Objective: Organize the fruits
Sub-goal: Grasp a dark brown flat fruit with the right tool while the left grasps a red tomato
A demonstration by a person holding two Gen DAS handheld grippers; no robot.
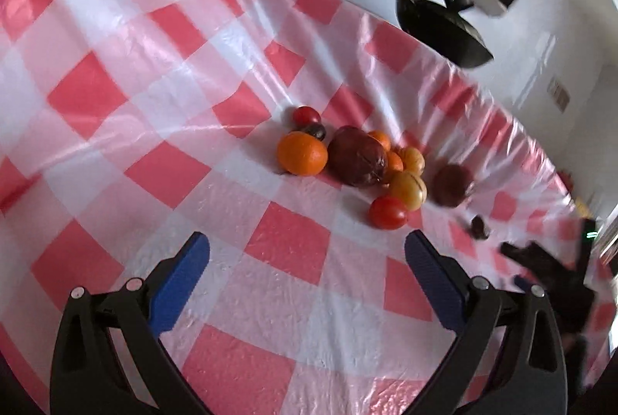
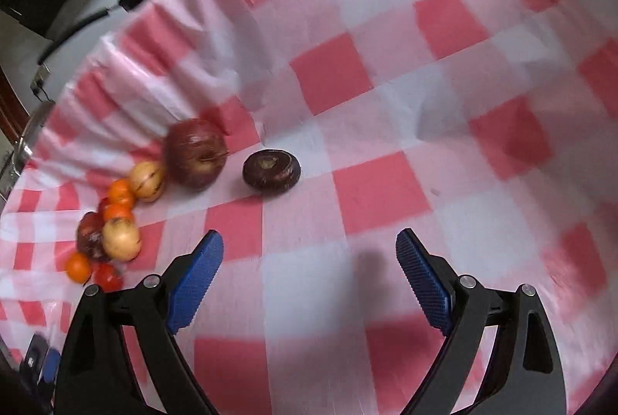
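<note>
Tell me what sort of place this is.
Probably a home kitchen or dining corner. A red-and-white checked plastic tablecloth covers the table, loose fruit such as an orange lies on it, and a black frying pan hangs against the white wall behind.

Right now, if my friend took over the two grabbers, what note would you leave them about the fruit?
Left gripper: open, empty, above the checked tablecloth.
Right gripper: open, empty, pointing toward the flat dark fruit that lies apart from the rest.
Fruit: a loose pile with the big orange, a large dark red fruit, yellow fruits and a red tomato; another dark red fruit sits beside the pile.
Done: nothing sorted yet, by the look of it.
Left: all the organizing. No bowl or tray is in view.
</note>
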